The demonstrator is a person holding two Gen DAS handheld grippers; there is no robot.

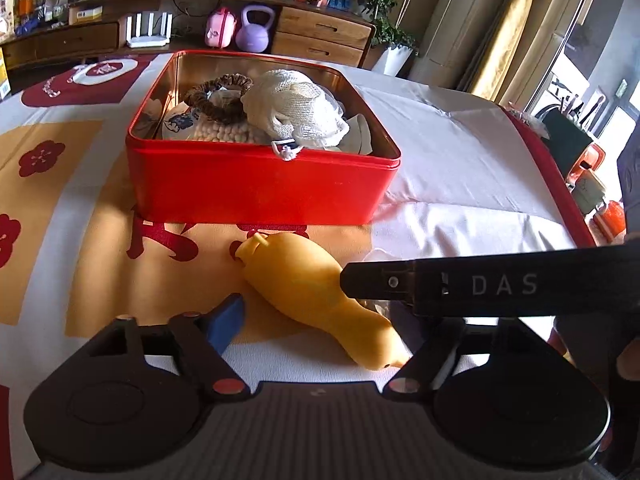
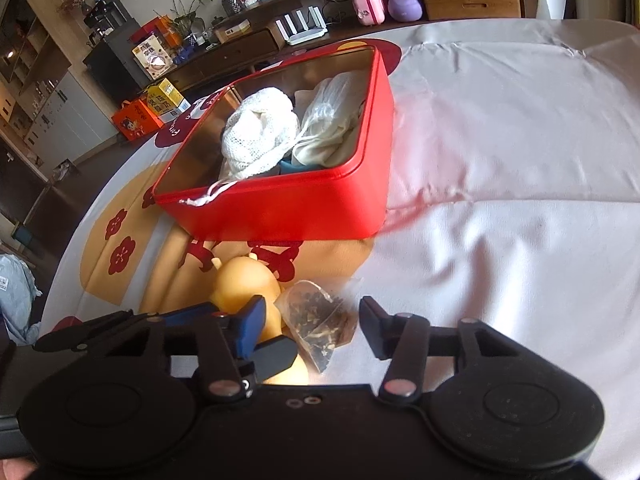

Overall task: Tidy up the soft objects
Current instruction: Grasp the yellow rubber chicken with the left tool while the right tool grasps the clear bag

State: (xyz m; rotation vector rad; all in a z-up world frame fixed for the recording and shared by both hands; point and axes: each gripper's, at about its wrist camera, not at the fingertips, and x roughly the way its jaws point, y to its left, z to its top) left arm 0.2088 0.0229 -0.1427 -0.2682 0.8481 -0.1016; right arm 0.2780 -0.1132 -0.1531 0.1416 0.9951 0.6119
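A soft yellow toy (image 1: 304, 292) lies on the cloth just in front of an open red tin (image 1: 260, 184). My left gripper (image 1: 324, 320) straddles it, open; the blue left pad (image 1: 230, 320) is close beside the toy, and the right finger is hidden behind the right gripper's black finger (image 1: 440, 284). In the right wrist view a clear sachet of dark bits (image 2: 320, 316) lies between the fingers of my right gripper (image 2: 314, 316), beside the yellow toy (image 2: 240, 280); a thin gap shows at the right pad. The red tin (image 2: 280, 208) holds a white mesh bag (image 2: 260, 132) and cloths.
Inside the tin there is also a brown scrunchie (image 1: 216, 98). The tablecloth (image 2: 500, 140) is white on the right, orange and red on the left. The table's red edge (image 1: 544, 168) curves at the right. A sideboard with a purple kettlebell (image 1: 256, 28) stands behind.
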